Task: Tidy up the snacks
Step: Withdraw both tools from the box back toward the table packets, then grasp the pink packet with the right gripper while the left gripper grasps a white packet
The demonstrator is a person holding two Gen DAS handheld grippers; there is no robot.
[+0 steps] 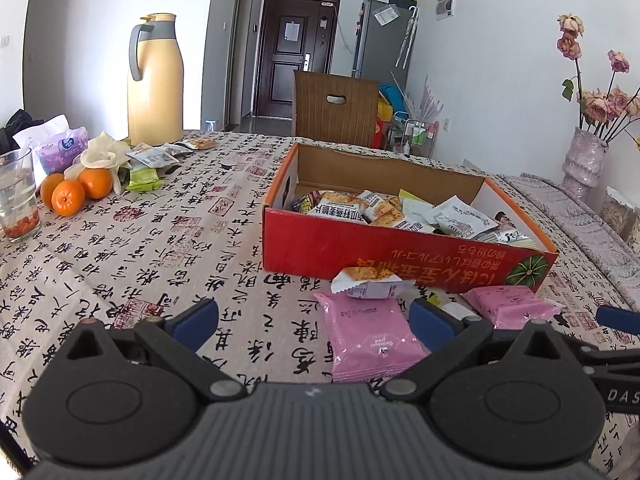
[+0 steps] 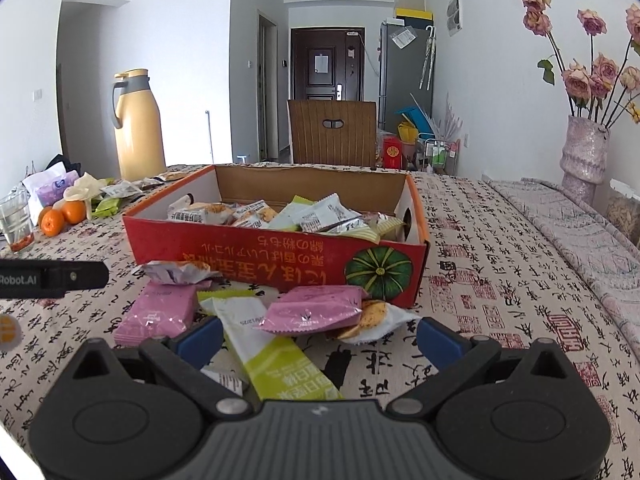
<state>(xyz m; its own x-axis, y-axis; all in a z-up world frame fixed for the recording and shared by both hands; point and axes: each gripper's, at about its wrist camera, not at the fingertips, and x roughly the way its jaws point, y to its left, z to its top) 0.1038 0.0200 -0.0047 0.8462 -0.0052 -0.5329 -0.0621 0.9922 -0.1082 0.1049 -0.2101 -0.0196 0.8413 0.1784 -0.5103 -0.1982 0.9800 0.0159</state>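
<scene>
A red cardboard box (image 1: pixel 360 248) (image 2: pixel 256 256) holding several snack packets stands on the table. In front of it lie loose snacks: a pink packet (image 1: pixel 370 340) (image 2: pixel 156 316), a second pink packet (image 1: pixel 514 304) (image 2: pixel 316 308), a white cracker packet (image 1: pixel 366 282) (image 2: pixel 176 272), a green-and-white bar (image 2: pixel 264 348) and a round-cracker packet (image 2: pixel 374 318). My left gripper (image 1: pixel 314 322) is open and empty, low over the first pink packet. My right gripper (image 2: pixel 320 338) is open and empty above the green bar.
Three oranges (image 1: pixel 74 190), a glass (image 1: pixel 16 196), a tissue pack (image 1: pixel 60 150), more snack packets (image 1: pixel 154 158) and a yellow thermos (image 1: pixel 154 80) stand at the far left. A vase of roses (image 2: pixel 582 152) is at the right. A wooden chair (image 2: pixel 332 132) is behind the table.
</scene>
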